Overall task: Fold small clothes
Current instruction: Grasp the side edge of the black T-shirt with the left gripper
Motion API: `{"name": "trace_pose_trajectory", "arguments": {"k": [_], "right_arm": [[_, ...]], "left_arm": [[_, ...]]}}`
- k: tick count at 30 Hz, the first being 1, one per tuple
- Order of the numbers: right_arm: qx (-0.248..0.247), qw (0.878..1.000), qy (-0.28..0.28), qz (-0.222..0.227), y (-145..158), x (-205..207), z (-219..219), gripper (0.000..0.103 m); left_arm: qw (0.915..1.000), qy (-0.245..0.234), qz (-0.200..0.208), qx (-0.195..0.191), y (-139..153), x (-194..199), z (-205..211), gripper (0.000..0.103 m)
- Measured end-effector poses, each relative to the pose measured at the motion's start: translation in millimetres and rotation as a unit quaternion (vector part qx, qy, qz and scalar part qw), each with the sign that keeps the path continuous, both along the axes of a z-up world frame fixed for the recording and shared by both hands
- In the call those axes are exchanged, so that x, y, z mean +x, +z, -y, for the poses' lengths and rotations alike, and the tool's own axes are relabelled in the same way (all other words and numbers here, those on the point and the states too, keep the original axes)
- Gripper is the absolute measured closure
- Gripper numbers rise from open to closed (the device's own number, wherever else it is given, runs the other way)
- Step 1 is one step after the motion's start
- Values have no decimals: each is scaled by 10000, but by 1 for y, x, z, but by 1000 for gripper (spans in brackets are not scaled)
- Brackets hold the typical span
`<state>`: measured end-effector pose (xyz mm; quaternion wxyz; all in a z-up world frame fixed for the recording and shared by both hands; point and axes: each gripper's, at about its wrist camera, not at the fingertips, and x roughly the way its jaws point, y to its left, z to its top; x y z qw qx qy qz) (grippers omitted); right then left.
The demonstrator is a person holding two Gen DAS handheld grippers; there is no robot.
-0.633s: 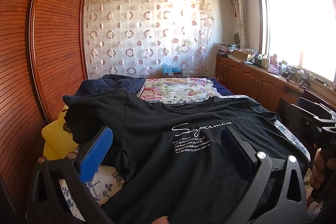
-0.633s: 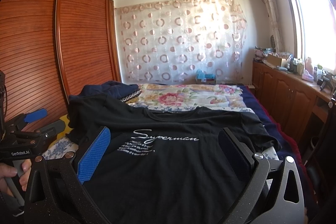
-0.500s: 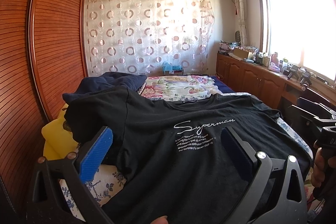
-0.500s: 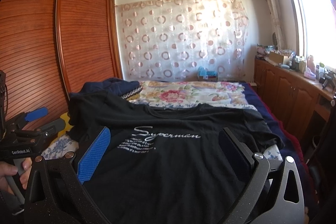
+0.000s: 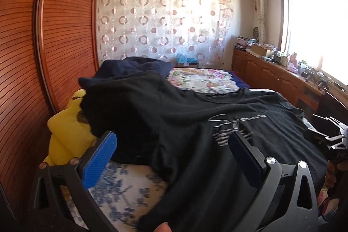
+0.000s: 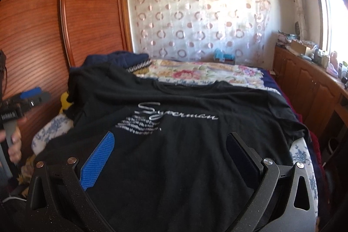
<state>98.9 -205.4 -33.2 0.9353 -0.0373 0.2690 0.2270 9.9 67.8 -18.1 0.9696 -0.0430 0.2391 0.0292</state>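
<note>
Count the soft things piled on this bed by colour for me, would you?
Black: 1, the T-shirt with silver lettering
Navy: 1, the bundle near the wardrobe
Yellow: 1, the plush item partly hidden under the shirt
Floral: 1, the quilt
Total: 4

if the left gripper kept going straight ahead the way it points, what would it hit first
Most likely the black t-shirt: the open left gripper points across the bed, and the shirt's bunched left side fills the gap between its fingers. Depth is hard to judge here.
</note>
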Motion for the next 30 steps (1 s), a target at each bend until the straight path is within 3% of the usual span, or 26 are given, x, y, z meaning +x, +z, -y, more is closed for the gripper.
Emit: {"name": "trace_pose_trajectory", "arguments": {"k": [13,17,26,27,28,30], "right_arm": [[-486,9980,180,-354,-40,29,-16,0],[-643,9970,180,-390,-46,36,-19,0],[-485,9971,166,-559,-50,40,-14,0],[-458,9973,141,-564,-50,40,-13,0],[-447,9974,135,-556,-50,41,-12,0],[-448,9976,130,-507,-49,39,-12,0]], "left_arm": [[9990,217,-364,-174,-24,22,-76,0],[9969,182,-714,-291,-37,44,-97,5],[9897,73,-1303,-593,-68,84,-131,15],[9888,33,-1349,-637,-70,87,-133,17],[9880,-6,-1373,-700,-73,90,-136,26],[9861,-44,-1450,-811,-77,95,-140,27]]}}
